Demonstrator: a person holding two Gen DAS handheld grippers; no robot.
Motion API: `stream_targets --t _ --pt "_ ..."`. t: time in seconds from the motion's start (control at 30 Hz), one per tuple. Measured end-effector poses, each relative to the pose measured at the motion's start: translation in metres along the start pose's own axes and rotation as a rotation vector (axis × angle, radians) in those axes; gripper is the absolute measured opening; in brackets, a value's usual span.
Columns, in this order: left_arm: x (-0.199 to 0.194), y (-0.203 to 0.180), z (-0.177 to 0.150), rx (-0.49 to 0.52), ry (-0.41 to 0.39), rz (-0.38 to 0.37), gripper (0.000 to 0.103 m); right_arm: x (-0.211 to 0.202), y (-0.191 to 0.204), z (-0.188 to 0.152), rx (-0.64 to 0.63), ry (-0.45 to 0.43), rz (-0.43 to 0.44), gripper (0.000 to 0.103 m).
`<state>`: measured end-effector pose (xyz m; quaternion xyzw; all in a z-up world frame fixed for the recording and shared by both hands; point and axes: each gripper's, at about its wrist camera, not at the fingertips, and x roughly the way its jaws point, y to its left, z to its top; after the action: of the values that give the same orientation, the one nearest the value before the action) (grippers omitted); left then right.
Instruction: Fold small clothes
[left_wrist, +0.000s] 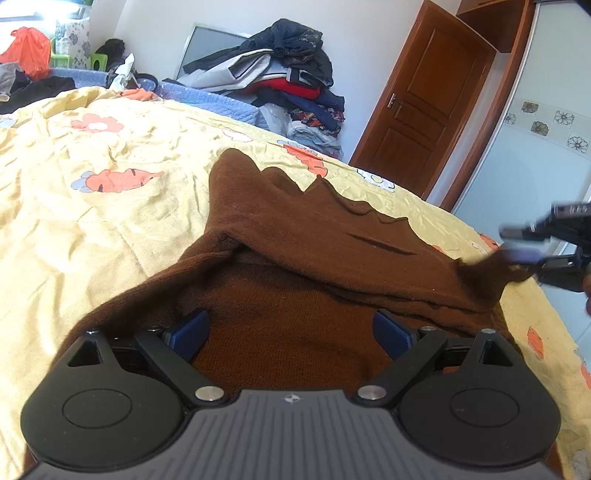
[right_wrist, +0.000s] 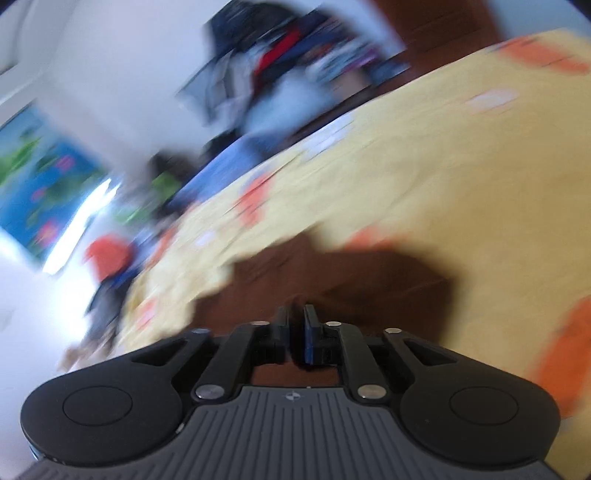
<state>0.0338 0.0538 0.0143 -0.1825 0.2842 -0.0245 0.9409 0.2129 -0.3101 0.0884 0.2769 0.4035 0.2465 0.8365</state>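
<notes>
Brown garment (left_wrist: 303, 236) lying rumpled on the yellow floral bed (left_wrist: 92, 206), your left tool (left_wrist: 291, 332) spread wide over its near edge, your right tool (right_wrist: 296, 326) at its right corner, jaws slightly parted, pinching nothing.

the whole right wrist view is smeared by motion, so the brown garment (right_wrist: 332, 273) beyond the right tongs (right_wrist: 297, 325) is only a dark shape on the bed (right_wrist: 424, 166), and whether cloth sits in their narrow gap cannot be told. in the left wrist view the right tongs (left_wrist: 517, 245) are blurred and cut off by the right edge beside the brown garment (left_wrist: 295, 240), its corner there smeared. the left tongs (left_wrist: 291, 330) hide the near part of the garment.
</notes>
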Motion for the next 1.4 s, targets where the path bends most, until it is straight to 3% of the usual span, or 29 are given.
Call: stream_targets --t 0.07,0.17,0.23,0.33,0.37,0.43,0.5,0.53,0.57,0.6,0.63,0.7,0.73,0.8,0.93,1.03,1.1,1.13,1.17,1.2,1.27,1.33,1.37,1.4 --pt "-0.011 0.004 0.014 -0.011 -0.001 -0.026 0.096 0.011 0.014 -0.007 -0.029 0.017 0.02 0.08" --pt "-0.028 0.021 0.052 -0.061 -0.105 -0.018 0.096 0.004 0.008 -0.004 -0.011 -0.056 0.004 0.078" --pt "-0.016 0.036 0.081 -0.084 -0.108 0.038 0.096 -0.001 -0.011 0.001 0.065 -0.083 -0.002 0.078" --pt "0.041 0.056 0.106 -0.096 0.073 0.073 0.093 0.003 -0.035 0.0 0.122 -0.085 -0.049 0.076" --pt "0.058 0.058 0.109 -0.097 0.122 0.072 0.077 0.008 -0.039 -0.003 0.121 -0.07 -0.068 0.075" --pt "0.087 0.057 0.111 -0.064 0.191 0.09 0.061 0.023 -0.041 -0.012 0.082 -0.038 -0.122 0.072" --pt "0.1 0.049 0.113 -0.008 0.179 0.118 0.055 0.041 -0.038 -0.018 0.004 -0.007 -0.196 0.066" --pt "0.106 0.043 0.116 0.027 0.184 0.117 0.027 0.045 -0.035 -0.021 -0.047 -0.019 -0.213 0.063" --pt "0.107 0.038 0.119 0.048 0.174 0.119 0.017 0.049 -0.03 -0.022 -0.098 -0.028 -0.232 0.048" --pt "0.1 0.032 0.122 0.058 0.128 0.132 0.016 0.051 -0.027 -0.022 -0.124 -0.017 -0.241 0.014" --pt "0.09 0.027 0.126 0.076 0.073 0.135 0.015 0.052 -0.026 -0.019 -0.12 0.011 -0.215 0.012" --pt "0.077 0.02 0.13 0.111 0.009 0.144 0.015 0.043 -0.019 -0.017 -0.148 -0.011 -0.167 0.012" --pt "0.08 0.021 0.126 0.14 0.016 0.166 0.014 0.034 -0.015 -0.015 -0.161 -0.037 -0.156 0.012" --pt "0.103 0.031 0.112 0.17 0.112 0.224 0.015 0.025 -0.028 -0.012 -0.115 -0.068 -0.163 0.011" --pt "0.093 0.03 0.098 0.19 0.03 0.276 0.031 0.039 -0.049 -0.027 -0.079 -0.026 -0.186 0.013" --pt "0.069 0.018 0.105 0.242 -0.09 0.333 0.033 0.03 -0.047 -0.027 -0.031 -0.037 -0.144 0.031" --pt "0.052 0.01 0.11 0.262 -0.182 0.316 0.046 0.016 -0.039 -0.023 -0.044 -0.104 -0.143 0.048" --pt "0.048 0.005 0.113 0.268 -0.2 0.283 0.066 0.009 -0.034 -0.021 -0.047 -0.145 -0.148 0.048" --pt "0.047 0.0 0.113 0.275 -0.209 0.25 0.078 0.002 -0.028 -0.018 -0.058 -0.179 -0.149 0.048" --pt "0.05 -0.008 0.111 0.291 -0.21 0.219 0.079 -0.001 -0.021 -0.018 -0.074 -0.195 -0.136 0.048" --pt "0.068 -0.024 0.1 0.333 -0.153 0.16 0.079 0.003 -0.006 -0.021 -0.117 -0.179 -0.091 0.051" --pt "0.101 -0.029 0.088 0.345 -0.008 0.128 0.079 0.024 0.005 -0.027 -0.163 -0.091 -0.072 0.066" --pt "0.119 -0.027 0.081 0.337 0.076 0.136 0.079 0.038 0.005 -0.031 -0.176 -0.045 -0.092 0.071" --pt "0.131 -0.025 0.07 0.364 0.093 0.166 0.084 0.05 0.001 -0.036 -0.178 -0.009 -0.123 0.071"
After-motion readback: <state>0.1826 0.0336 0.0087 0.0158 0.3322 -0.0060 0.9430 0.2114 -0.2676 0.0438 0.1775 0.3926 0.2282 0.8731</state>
